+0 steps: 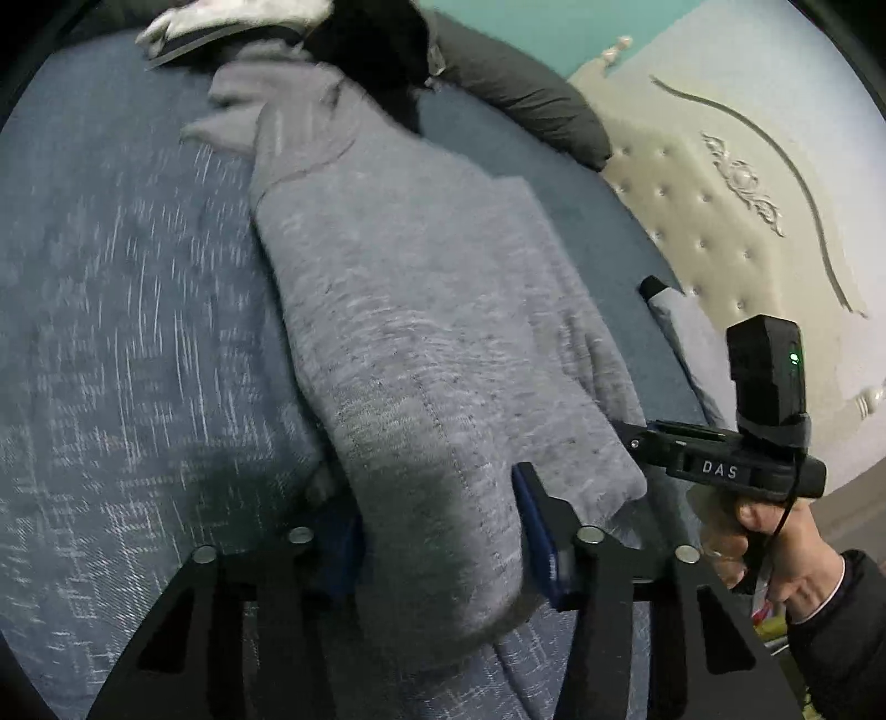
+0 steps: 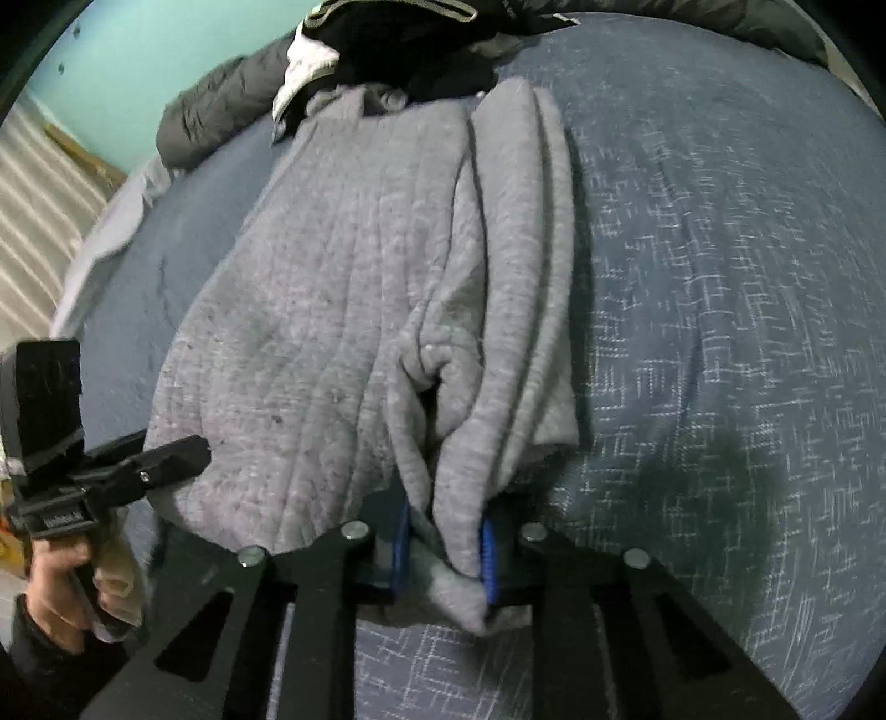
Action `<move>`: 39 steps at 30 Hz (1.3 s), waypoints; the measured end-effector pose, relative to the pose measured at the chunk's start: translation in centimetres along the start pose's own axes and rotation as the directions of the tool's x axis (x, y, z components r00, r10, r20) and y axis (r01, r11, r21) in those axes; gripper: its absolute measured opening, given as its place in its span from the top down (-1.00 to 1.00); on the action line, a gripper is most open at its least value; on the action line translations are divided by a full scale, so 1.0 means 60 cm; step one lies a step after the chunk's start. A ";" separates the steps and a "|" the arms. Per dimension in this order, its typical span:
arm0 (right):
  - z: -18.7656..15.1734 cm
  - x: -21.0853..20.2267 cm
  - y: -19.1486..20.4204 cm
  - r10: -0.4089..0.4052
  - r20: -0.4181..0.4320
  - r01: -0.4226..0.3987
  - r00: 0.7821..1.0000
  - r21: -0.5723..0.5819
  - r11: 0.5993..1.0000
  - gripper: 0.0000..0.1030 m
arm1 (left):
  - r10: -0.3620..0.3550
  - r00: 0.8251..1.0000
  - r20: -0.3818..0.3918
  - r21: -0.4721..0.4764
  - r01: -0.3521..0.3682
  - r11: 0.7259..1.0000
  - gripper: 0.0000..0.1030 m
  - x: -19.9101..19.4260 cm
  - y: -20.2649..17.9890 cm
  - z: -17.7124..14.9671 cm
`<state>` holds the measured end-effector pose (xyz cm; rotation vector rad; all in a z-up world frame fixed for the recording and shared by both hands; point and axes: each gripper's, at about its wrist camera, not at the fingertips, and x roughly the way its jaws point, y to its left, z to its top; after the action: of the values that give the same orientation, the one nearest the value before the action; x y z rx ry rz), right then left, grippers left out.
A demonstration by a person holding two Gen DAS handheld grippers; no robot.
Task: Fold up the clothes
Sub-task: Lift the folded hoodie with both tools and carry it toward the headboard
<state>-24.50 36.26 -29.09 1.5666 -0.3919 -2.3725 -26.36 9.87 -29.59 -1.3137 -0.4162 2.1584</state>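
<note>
Left wrist view: my left gripper [image 1: 437,554] has its jaws clamped on the near hem of the grey sweater [image 1: 421,310]; my right gripper [image 2: 443,559] pinches the same end. I judge it partly folded lengthwise along the bed [image 1: 111,343]. Beyond: piled clothes [image 2: 398,50], a tufted headboard [image 1: 736,221], a teal wall [image 2: 138,61].

White letters "DAS" stand on the black body of the right gripper [image 1: 653,437], seen from the left wrist; its counterpart's label is too blurred to read.
</note>
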 end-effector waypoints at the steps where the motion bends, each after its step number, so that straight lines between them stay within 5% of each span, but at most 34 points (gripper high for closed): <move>1: 0.001 -0.008 0.001 0.008 0.012 -0.008 1.000 -0.003 1.000 0.67 | 0.004 1.000 0.011 0.015 -0.005 1.000 0.04 -0.006 -0.007 0.002; 10: 0.078 -0.116 -0.028 0.090 0.126 -0.089 0.988 -0.015 0.996 0.69 | 0.007 0.998 0.060 0.101 -0.013 0.995 0.11 -0.049 -0.077 0.038; 21: 0.051 -0.238 0.000 0.112 0.230 -0.101 0.967 -0.060 0.993 0.70 | 0.013 0.995 0.102 0.231 -0.036 0.972 0.13 -0.112 -0.206 0.095; 39: 0.039 -0.461 -0.088 0.044 0.374 -0.023 0.926 -0.059 0.998 0.70 | -0.053 0.990 0.130 0.394 -0.003 0.919 0.13 -0.132 -0.438 0.149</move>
<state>-16.61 51.52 -6.68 1.0663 -0.4225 -2.6307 -23.35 25.98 -5.80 -0.9322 -0.0409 2.1742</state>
